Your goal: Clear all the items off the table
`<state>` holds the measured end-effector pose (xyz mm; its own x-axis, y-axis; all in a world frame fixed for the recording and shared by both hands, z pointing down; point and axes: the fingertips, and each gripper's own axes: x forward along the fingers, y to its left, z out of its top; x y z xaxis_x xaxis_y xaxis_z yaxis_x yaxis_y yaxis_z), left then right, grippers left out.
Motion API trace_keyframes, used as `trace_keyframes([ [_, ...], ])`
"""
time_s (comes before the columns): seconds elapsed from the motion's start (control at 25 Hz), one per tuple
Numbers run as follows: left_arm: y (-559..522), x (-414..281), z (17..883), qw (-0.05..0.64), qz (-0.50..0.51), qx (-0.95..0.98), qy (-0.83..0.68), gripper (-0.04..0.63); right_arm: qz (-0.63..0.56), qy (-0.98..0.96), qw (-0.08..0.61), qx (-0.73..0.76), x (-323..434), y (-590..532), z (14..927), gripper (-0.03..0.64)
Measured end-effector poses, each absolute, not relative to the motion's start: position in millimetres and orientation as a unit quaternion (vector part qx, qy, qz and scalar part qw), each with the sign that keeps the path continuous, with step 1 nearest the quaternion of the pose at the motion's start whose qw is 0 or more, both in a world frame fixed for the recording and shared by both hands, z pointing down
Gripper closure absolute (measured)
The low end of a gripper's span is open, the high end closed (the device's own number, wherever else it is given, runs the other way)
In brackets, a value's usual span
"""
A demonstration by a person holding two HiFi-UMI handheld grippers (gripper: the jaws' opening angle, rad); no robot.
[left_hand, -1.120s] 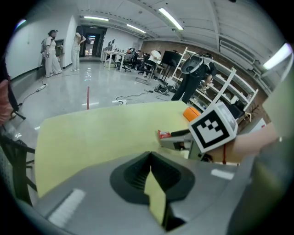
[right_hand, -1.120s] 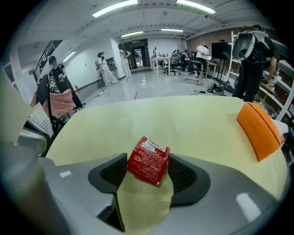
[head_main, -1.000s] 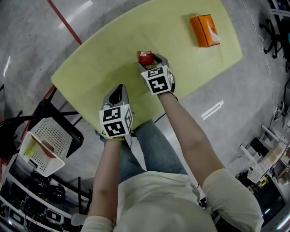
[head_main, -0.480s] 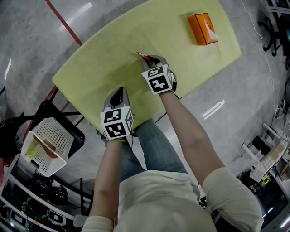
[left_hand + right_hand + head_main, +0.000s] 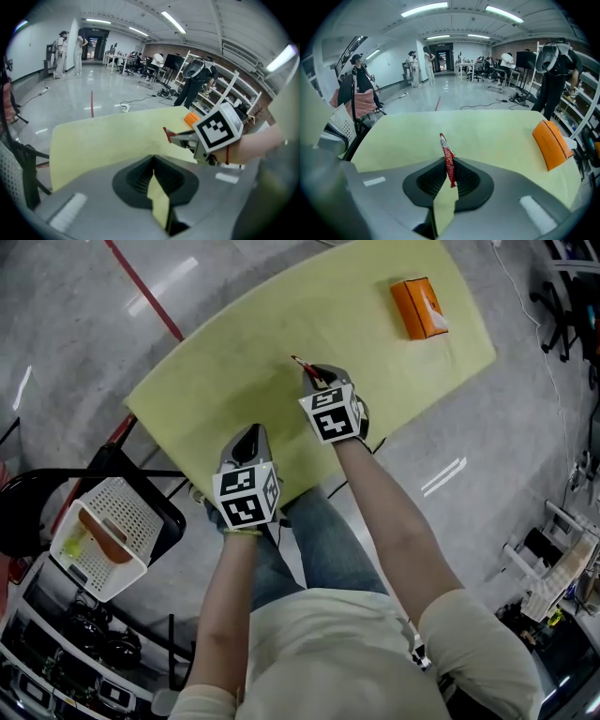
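The right tongs (image 5: pixel 449 177), jaws just now closing, clamp the thin red packet (image 5: pixel 446 152) over the surface (image 5: pixel 225 362): hold that squeeze firm and carry it clear steadily; left tongs (image 5: pixel 153 171) together, empty, orange box (image 5: pixel 418 307) near the far edge

In the head view the right tool (image 5: pixel 315 375) hides most of the red packet (image 5: pixel 300 363).
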<state>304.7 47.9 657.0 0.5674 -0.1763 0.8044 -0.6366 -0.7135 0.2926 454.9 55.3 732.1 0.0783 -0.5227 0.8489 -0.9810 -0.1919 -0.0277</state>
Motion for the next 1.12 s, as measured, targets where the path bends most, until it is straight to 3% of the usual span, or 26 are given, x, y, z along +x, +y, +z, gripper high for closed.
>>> trace_keyframes([
  [1.12,45.4,211.0,548.9,0.286,0.362,0.852,-0.247,0.586,0.359,-0.532,0.265,0.72,379.8,73.2,595.6,0.583],
])
